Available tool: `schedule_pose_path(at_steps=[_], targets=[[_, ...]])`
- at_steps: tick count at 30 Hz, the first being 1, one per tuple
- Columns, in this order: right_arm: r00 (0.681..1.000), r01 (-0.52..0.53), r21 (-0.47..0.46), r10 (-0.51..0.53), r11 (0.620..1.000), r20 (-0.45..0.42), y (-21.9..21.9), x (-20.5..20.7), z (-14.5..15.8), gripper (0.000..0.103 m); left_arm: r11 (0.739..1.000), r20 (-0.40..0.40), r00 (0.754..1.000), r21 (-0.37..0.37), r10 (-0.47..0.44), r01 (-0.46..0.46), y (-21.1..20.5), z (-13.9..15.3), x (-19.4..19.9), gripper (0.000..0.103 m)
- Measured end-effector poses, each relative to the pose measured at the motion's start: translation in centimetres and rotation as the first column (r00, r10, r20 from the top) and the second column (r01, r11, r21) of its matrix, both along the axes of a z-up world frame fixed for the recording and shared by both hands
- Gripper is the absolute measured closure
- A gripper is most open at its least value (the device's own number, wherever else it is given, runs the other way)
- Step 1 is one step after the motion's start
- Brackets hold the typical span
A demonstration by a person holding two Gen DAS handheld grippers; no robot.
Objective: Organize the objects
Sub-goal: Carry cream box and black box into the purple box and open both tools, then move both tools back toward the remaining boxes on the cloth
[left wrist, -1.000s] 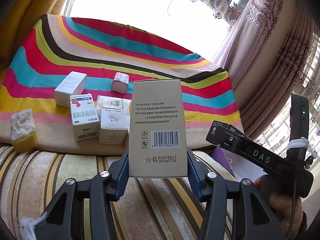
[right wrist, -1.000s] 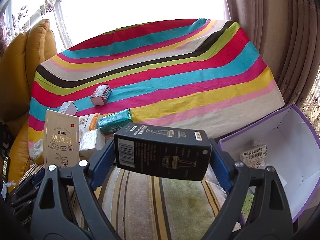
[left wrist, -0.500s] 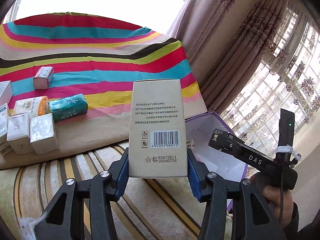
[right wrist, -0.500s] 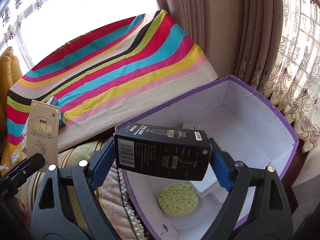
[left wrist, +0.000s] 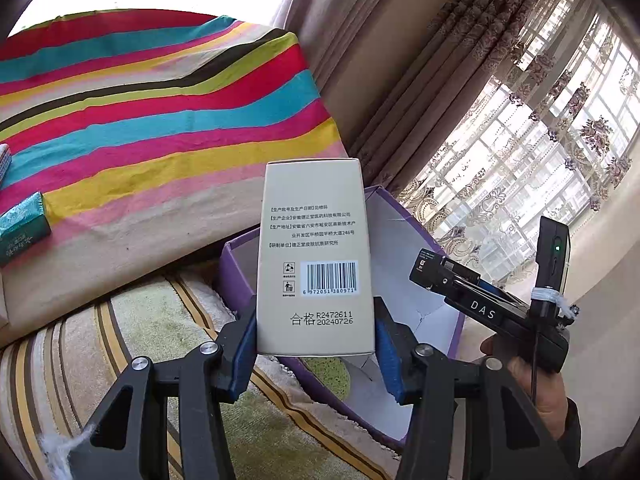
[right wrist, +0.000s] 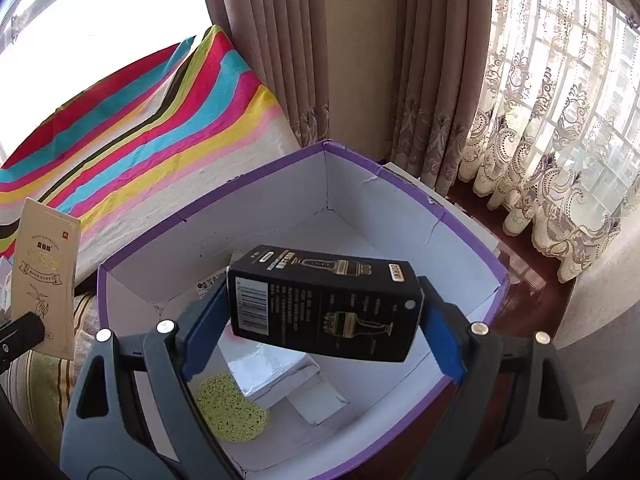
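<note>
My left gripper (left wrist: 316,340) is shut on a tall beige box (left wrist: 316,256) with a barcode, held upright just left of an open purple box (left wrist: 236,264). The same beige box (right wrist: 44,264) shows at the left edge of the right wrist view. My right gripper (right wrist: 324,320) is shut on a black box (right wrist: 324,304) with gold print. That box lies crosswise and slightly tilted between the blue pads (right wrist: 202,320), over the white inside of the purple box (right wrist: 200,216). A yellow-green sponge (right wrist: 230,408) and silver-white packs (right wrist: 276,368) lie on the box floor.
A striped cloth (left wrist: 160,120) covers the sofa back, with a teal pack (left wrist: 22,228) on it at the far left. Heavy curtains (right wrist: 280,60) and a lace curtain (right wrist: 540,140) hang behind the purple box. A person's hand (left wrist: 536,392) holds the right tool.
Both grippers swung right with their boxes. The loose packs on the cloth slid out of view. The purple box now fills the right wrist view, and the black box hangs over its inside.
</note>
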State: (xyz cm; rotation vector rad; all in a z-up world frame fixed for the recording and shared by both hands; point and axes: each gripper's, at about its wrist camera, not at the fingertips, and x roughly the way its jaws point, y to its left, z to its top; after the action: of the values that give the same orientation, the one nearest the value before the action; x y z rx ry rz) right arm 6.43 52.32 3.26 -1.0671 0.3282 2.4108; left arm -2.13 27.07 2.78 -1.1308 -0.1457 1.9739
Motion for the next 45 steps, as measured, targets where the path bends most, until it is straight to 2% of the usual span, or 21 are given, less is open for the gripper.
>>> schedule_pose_path(at_steps=[5, 7, 13, 19, 24, 28, 33, 37, 39, 42, 45], targets=[[0.999, 0.041, 0.033, -0.041, 0.999, 0.009, 0.9, 0.3, -0.1, 0.009, 1.000, 0.026, 1.000, -0.017, -0.003, 0.003, 1.0, -0.6, -0.4, 0.039], [0.999, 0.035, 0.052, -0.036, 0.998, 0.011, 0.8, 0.2, 0.0, 0.005, 1.000, 0.033, 0.999, -0.010, 0.003, -0.003, 0.8, -0.7, -0.4, 0.039], [1.000, 0.003, 0.066, -0.003, 0.998, 0.002, -0.2, 0.0, 0.3, 0.001, 0.998, 0.034, 0.998, 0.007, 0.061, -0.061, -0.5, -0.4, -0.7, 0.038], [0.999, -0.038, 0.099, 0.041, 0.994, -0.033, -2.0, -0.3, 1.0, 0.001, 0.991, -0.034, 0.990, 0.004, 0.137, -0.137, -2.8, 0.3, -0.8, 0.038], [0.993, -0.100, 0.071, 0.105, 0.992, -0.062, -3.6, -0.6, 1.0, 0.001, 0.978, -0.089, 0.976, -0.040, 0.199, -0.203, -5.2, 0.8, -0.8, 0.034], [0.975, -0.198, 0.005, 0.197, 0.980, -0.101, -5.6, -0.6, 1.1, 0.001, 0.963, -0.068, 0.964, -0.058, 0.259, -0.263, -8.0, 0.3, -1.1, 0.034], [0.946, -0.306, -0.054, 0.297, 0.950, -0.127, -9.1, -0.9, 1.1, 0.001, 0.936, -0.093, 0.937, -0.070, 0.337, -0.344, -11.8, 0.1, -0.7, 0.034], [0.921, -0.383, 0.008, 0.383, 0.924, -0.075, -12.5, -1.4, 1.3, 0.001, 0.914, -0.101, 0.914, -0.068, 0.392, -0.400, -15.0, -0.1, -0.1, 0.034], [0.907, -0.415, 0.010, 0.415, 0.910, -0.071, -13.4, -1.4, 1.5, 0.001, 0.898, -0.095, 0.898, -0.061, 0.430, -0.436, -16.9, -0.2, 0.2, 0.034], [0.895, -0.442, -0.021, 0.440, 0.897, -0.076, -14.1, -1.7, 1.7, 0.001, 0.859, -0.090, 0.861, -0.070, 0.501, -0.507, -20.0, -0.5, 0.6, 0.032], [0.886, -0.461, -0.008, 0.460, 0.887, -0.056, -15.3, -2.0, 1.7, 0.001, 0.810, -0.081, 0.814, -0.082, 0.575, -0.580, -23.1, -0.8, 1.0, 0.028]])
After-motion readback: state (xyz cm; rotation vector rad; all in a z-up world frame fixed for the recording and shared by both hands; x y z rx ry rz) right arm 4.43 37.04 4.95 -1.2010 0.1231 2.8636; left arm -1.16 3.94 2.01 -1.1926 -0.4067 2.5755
